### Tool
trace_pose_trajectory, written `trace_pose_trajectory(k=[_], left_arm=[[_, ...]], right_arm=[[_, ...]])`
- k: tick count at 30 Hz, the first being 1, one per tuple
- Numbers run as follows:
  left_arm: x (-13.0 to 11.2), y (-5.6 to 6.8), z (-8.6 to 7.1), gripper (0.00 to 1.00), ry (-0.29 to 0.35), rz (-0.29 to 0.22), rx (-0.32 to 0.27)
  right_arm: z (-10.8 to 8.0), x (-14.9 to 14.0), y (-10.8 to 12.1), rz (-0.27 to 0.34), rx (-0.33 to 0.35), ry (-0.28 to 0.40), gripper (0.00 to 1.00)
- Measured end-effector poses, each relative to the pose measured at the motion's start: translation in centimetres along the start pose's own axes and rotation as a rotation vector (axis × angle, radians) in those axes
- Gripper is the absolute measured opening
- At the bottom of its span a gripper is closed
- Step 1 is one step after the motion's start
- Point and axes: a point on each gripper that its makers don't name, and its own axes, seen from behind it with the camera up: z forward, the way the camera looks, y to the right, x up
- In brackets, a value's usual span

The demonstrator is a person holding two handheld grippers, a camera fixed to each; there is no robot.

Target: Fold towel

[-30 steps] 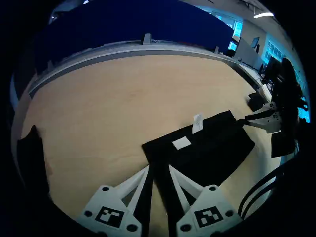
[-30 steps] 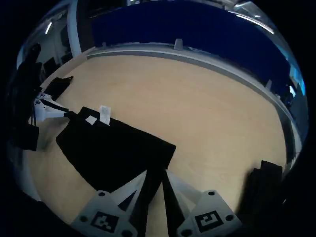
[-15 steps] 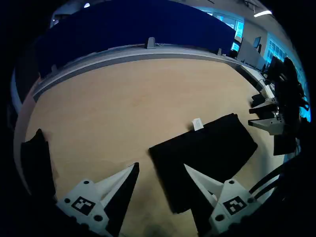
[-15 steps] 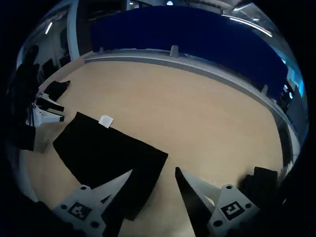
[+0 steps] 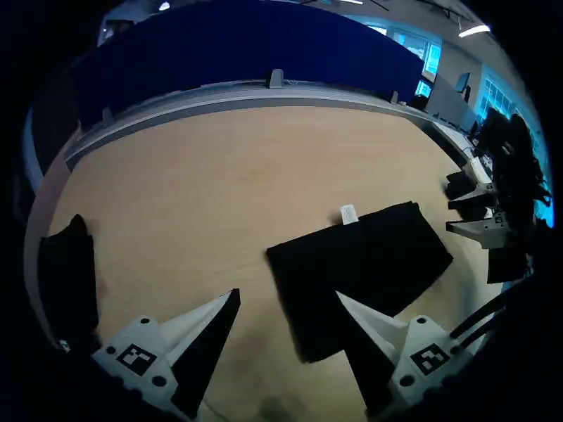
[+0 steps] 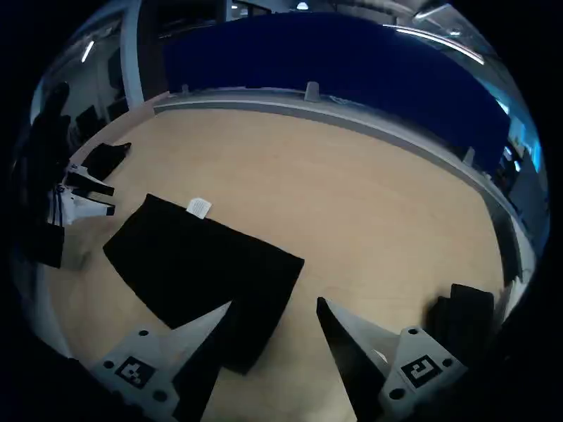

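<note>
A black towel [image 5: 359, 264] lies folded flat on the wooden table, a white label [image 5: 349, 213] sticking out at its far edge. My left gripper [image 5: 287, 293] hovers open over its near corner, gripping nothing. In the right gripper view the same towel [image 6: 197, 257] and label [image 6: 199, 206] sit left of centre, and my right gripper [image 6: 273, 302] stands open above the towel's near corner, also without a hold. Each view catches the other gripper farther off beside the towel: the right gripper [image 5: 454, 214] and the left gripper [image 6: 111, 200], both with fingers apart.
A dark cloth pile [image 5: 67, 274] lies near the table's left edge in the left gripper view, and it appears as the dark pile [image 6: 461, 316] in the right gripper view. A small black object [image 6: 105, 158] sits beyond the left gripper. A blue partition [image 5: 246, 42] backs the table [image 5: 211, 176].
Both grippers were shut on the towel's corners a second ago; they have opened and let go. The towel now lies flat with its label tucked at the far edge.
</note>
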Motion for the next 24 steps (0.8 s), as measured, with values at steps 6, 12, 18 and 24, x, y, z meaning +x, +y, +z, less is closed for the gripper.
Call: trace_pose_trajectory(k=[6,12,18,24], left_arm=[[-1.8,0.3,-1.9,0.9,-0.003,-0.006,0.013],[-2.9,0.4,-3.4,0.9,0.001,0.004,0.027],[-2.9,0.2,-4.4,0.9,0.022,-0.015,0.045],[-3.4,-0.5,-5.9,0.9,0.038,-0.037,0.075]], right_arm=[[-1.4,-1.0,-0.3,-0.009,-0.005,0.001,0.83],[-2.6,-1.5,-0.3,-0.018,-0.003,0.004,0.83],[-3.0,-1.8,-0.8,-0.059,0.019,-0.001,0.83],[-3.2,-2.6,-1.8,-0.124,0.064,-0.022,0.83]])
